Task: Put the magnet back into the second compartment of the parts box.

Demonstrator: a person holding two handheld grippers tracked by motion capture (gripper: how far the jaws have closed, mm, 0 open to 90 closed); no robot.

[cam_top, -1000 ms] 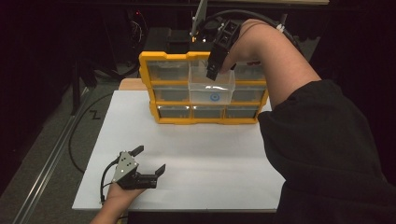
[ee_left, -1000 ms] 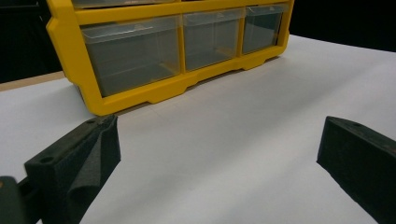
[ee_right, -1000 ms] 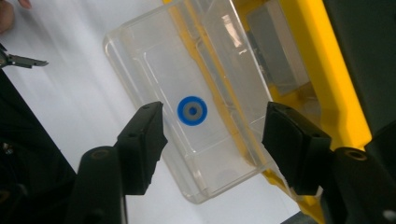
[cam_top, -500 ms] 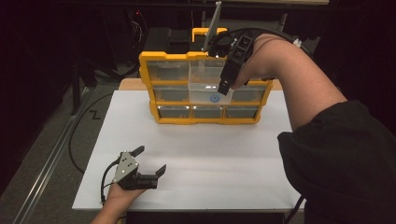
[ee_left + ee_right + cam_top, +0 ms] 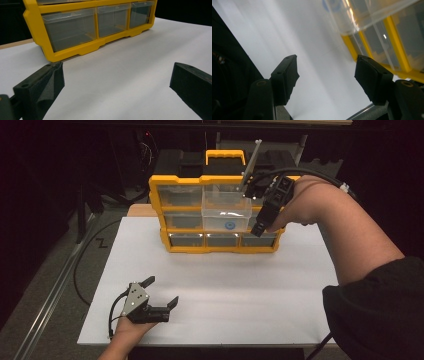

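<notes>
Yellow drawer cabinet (image 5: 220,247) upright on table, clear middle drawer (image 5: 226,211) pulled out

One yellow organizer (image 5: 218,247) beside the right gripper (image 5: 260,228) — nine clear drawers, one pulled out (image 5: 226,212); two grippers, left gripper (image 5: 161,294) well apart.

The white table (image 5: 210,285) is being overlooked from above its near side, facing forward. The yellow drawer cabinet (image 5: 82,48) is being viewed low and close from the left gripper; its lower drawers are also being caught, tilted, from the right gripper (image 5: 327,77).
</notes>
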